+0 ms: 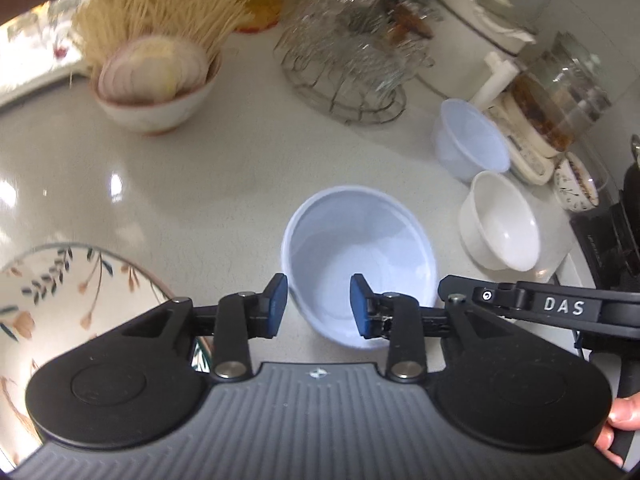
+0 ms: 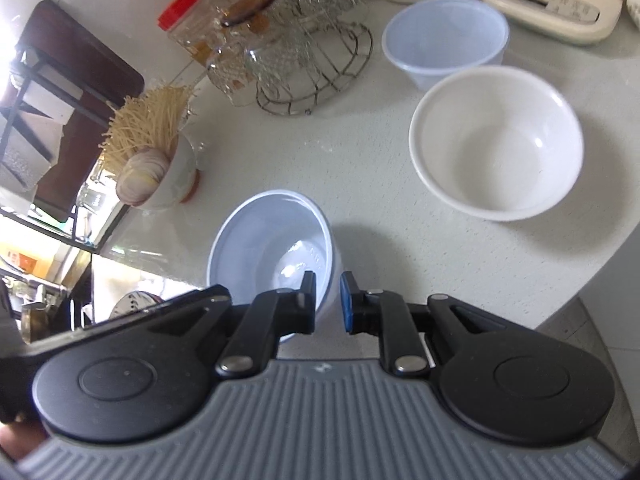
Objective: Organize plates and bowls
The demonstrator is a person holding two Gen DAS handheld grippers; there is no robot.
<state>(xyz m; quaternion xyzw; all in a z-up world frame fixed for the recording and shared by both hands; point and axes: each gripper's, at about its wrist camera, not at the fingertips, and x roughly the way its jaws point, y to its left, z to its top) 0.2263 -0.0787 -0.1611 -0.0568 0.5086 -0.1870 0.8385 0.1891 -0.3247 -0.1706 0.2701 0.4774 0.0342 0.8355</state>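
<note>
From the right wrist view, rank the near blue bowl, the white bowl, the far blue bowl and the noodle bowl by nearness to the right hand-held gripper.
1. Near blue bowl, its rim between the right hand-held gripper fingers.
2. White bowl, ahead right, and noodle bowl, ahead left: too close to call.
3. Far blue bowl, behind the white one.

Both your cams sit right behind their own fingers, tilted steeply down at the white counter. Your left one hangs close over the pale blue bowl, its fingers straddling that bowl's near rim. Your right one sees the same blue bowl from the other side, just as close. Both also catch the white bowl and wire glass rack beyond it.
</note>
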